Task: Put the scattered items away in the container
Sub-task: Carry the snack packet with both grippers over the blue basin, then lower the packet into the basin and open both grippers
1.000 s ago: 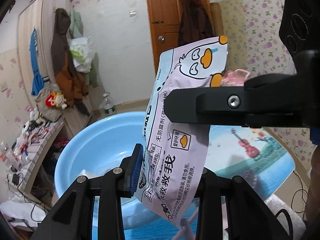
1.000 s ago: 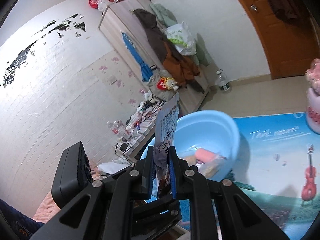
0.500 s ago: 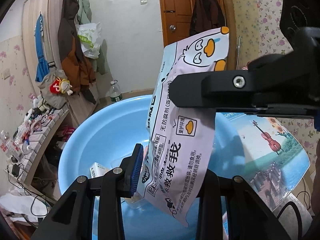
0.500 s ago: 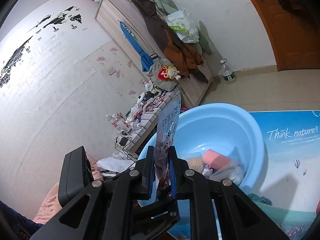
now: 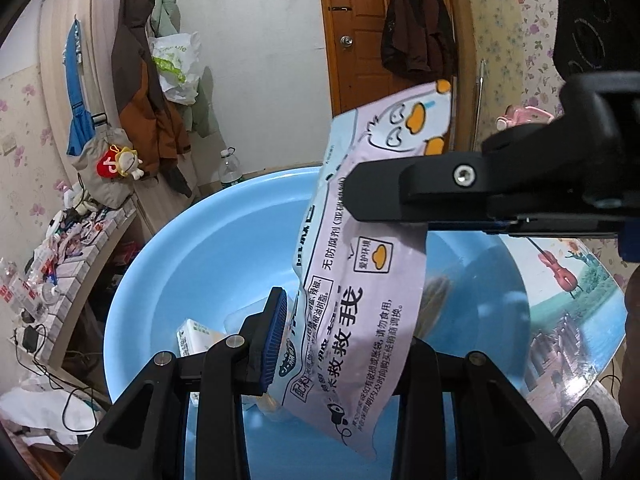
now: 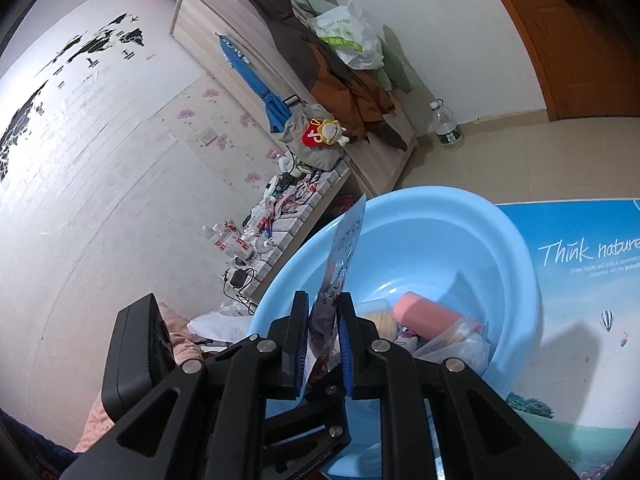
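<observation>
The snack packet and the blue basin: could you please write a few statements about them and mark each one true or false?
1. Both grippers are clamped on the snack packet. True: the left gripper and the right gripper each pinch it.
2. The blue basin is empty. False: a pink roll and a small white box already lie in it.
3. The packet hangs over the basin. True.
4. The packet shows a cartoon cat. False: it shows a white duck with an orange beak.
5. The basin sits on the floor. False: it rests on a printed table top.
</observation>
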Available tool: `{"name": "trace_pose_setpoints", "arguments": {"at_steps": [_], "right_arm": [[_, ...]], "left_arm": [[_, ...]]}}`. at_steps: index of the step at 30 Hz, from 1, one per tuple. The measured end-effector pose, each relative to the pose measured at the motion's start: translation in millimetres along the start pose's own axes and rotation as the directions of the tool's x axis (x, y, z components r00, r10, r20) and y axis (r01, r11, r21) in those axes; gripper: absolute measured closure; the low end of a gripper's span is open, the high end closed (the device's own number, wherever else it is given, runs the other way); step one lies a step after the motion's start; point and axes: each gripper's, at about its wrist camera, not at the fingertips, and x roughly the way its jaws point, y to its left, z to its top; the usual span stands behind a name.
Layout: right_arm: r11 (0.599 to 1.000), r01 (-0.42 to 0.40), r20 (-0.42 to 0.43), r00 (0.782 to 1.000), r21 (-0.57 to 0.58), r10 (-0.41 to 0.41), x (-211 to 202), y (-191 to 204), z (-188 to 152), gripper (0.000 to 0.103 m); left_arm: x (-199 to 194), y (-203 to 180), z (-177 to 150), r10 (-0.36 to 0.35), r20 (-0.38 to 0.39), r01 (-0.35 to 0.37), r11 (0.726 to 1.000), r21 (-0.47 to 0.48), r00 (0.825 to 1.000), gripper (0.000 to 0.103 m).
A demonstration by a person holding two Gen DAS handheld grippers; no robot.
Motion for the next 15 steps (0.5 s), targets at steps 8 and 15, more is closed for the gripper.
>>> {"name": "trace_pose_setpoints", "arguments": {"at_steps": [8,15], "right_arm": [[0.998,0.025,-0.019,1.0,0.057,-0.024,5,-18,-4,0.086],[0.996,0.058,-0.036,0.998,0.063,-0.056,13,-22,-3,0.084]], "left_arm": [[3,3,-1,-0.006,-0.006,0.006,1.0,-0.021,1.0,0.067],[4,3,-1,-0.018,-0.018,0.017,0.999,-0.04,1.0,0.065]]}}
